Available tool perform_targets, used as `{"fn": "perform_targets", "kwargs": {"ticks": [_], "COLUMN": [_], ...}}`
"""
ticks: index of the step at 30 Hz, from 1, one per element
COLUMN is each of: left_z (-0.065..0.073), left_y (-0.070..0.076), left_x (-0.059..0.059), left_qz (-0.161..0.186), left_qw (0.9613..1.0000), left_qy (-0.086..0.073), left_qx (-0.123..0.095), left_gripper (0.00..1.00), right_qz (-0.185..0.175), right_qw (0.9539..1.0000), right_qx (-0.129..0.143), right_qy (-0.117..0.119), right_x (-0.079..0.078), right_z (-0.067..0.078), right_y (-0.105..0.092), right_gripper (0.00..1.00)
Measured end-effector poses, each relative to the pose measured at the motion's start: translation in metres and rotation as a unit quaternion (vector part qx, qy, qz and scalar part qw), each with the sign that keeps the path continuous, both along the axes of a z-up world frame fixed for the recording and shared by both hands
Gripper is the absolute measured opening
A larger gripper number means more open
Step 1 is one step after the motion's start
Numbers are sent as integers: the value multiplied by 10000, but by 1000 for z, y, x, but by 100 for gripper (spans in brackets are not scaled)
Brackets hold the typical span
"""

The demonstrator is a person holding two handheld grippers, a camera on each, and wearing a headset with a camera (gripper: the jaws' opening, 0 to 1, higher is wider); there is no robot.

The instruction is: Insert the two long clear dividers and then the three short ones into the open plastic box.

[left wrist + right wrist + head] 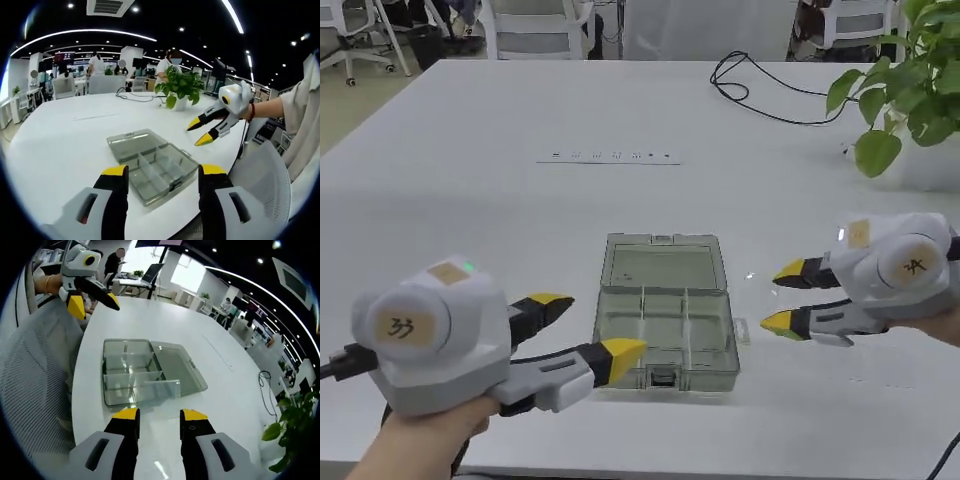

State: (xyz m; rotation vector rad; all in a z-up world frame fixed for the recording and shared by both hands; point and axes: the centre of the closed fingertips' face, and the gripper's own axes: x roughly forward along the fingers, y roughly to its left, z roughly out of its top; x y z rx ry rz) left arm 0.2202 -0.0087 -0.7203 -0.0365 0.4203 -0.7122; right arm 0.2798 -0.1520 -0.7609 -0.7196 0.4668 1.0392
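Note:
The open clear plastic box (pixel 715 380) sits mid-table with its lid (pixel 663 262) laid flat behind it. Clear dividers (pixel 665 315) stand inside the base and split it into several compartments. One more clear divider (pixel 157 389) rests on the table against the box's right side, small in the head view (pixel 741 330). My left gripper (pixel 588 325) hovers open and empty at the box's front left corner. To the box's right, my right gripper (pixel 780 297) is open and empty. In their own views the left gripper (pixel 164 172) and right gripper (pixel 159 415) both face the box (pixel 155 192) (pixel 107 390).
A potted plant (pixel 905 90) stands at the far right, with a black cable (pixel 760 90) beside it. A thin strip (pixel 608 157) lies on the table beyond the box. Office chairs and people are behind the table. The near edge is just below my hands.

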Motion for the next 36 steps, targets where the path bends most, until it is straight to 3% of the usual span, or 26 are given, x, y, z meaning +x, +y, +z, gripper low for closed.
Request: {"fn": "perform_targets", "kwargs": {"ticks": [10, 20, 30, 36], "left_z": [2, 4, 10, 11], "left_y": [-10, -18, -26, -28], "left_x": [1, 0, -1, -3], "left_qz": [-74, -131, -196, -226], "left_qw": [9991, 9959, 9918, 9906], "left_qy": [118, 276, 324, 351], "left_qx": [-403, -849, -1219, -1300], "left_gripper": [45, 34, 18, 8], "right_qz": [561, 831, 1100, 1185], "right_qw": [9974, 9935, 9889, 9865], "right_qx": [199, 475, 564, 610], "right_qy": [-398, -621, -826, -947], "right_x": [-15, -28, -42, -47], "right_z": [17, 31, 39, 44], "right_y": [44, 75, 94, 101], "right_gripper": [32, 32, 32, 32]}}
